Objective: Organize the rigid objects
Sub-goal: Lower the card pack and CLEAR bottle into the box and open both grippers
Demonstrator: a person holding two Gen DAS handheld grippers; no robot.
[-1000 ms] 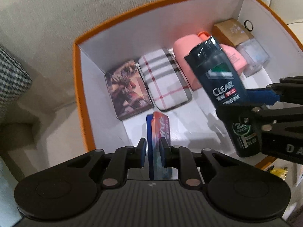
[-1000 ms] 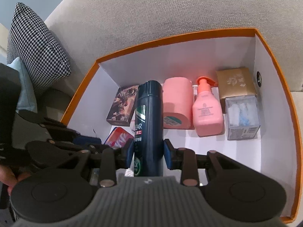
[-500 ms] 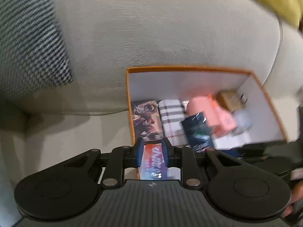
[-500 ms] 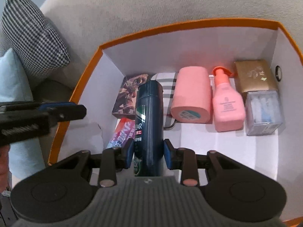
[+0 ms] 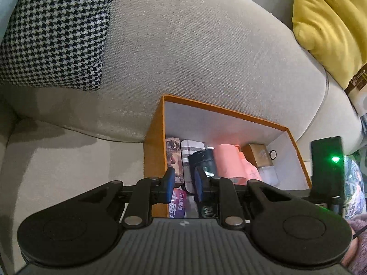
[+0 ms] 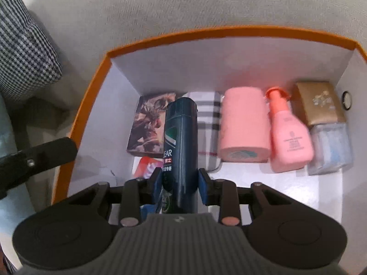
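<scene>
My right gripper (image 6: 180, 181) is shut on a dark blue CLEAR shampoo bottle (image 6: 181, 137) and holds it over the orange-rimmed white box (image 6: 96, 87). A red flat pack (image 6: 146, 167) lies on the box floor at the front left; it also shows in the left wrist view (image 5: 177, 202). My left gripper (image 5: 183, 182) is open and empty, pulled back outside the box's left wall (image 5: 153, 160). The bottle's cap (image 5: 203, 160) shows in the left wrist view.
Along the box's back wall lie a picture box (image 6: 151, 123), a plaid case (image 6: 207, 123), a pink roll (image 6: 243, 123), a pink pump bottle (image 6: 289, 135), a gold box (image 6: 318, 105) and a clear box (image 6: 330, 146). A houndstooth cushion (image 5: 52, 29) and yellow cushion (image 5: 332, 23) rest on the sofa.
My left gripper let go of the red pack in the box, opened and drew back up and to the left. My right gripper moved forward over the box with the bottle.
</scene>
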